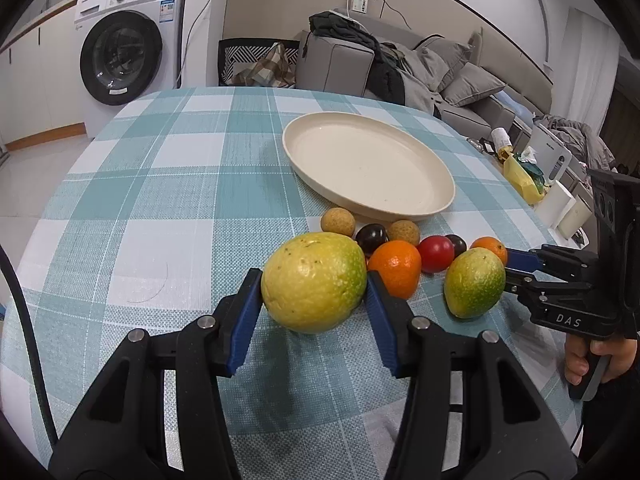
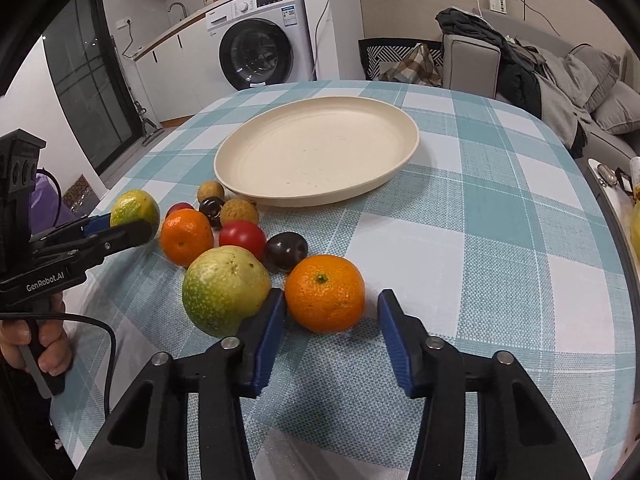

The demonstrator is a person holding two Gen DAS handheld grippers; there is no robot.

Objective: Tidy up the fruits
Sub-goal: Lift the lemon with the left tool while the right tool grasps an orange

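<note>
Left tongs (image 1: pixel 314 280) were clenched on the large yellow-green fruit (image 1: pixel 315 282), a blue pad pressed to each flank, fruit low over the checked surface (image 1: pixel 160 184). That looked like a grip taken for a carry to the cream plate (image 1: pixel 368 204), which sat bare just beyond the fruit cluster.

Right tongs (image 2: pixel 332 308) straddled the near orange (image 2: pixel 325 293): the left pad touched its side, the right pad stood clear of it. So not yet grasping; released state, orange resting on the cloth. The smaller green fruit (image 2: pixel 224 290) lay touching the outside of that left pad, crowding the approach.

Remaining fruit sat bunched between the tongs and plate: a second orange (image 2: pixel 186 236), a red tomato-like one (image 2: pixel 242 238), dark plums, brownish longan-like balls.

Writing read: "DAS" on the right tool's body (image 1: pixel 568 322); "GenRobot.AI" on the left tool's body (image 2: pixel 44 282). The washing machine (image 2: pixel 260 36) labels were too small to read.
</note>
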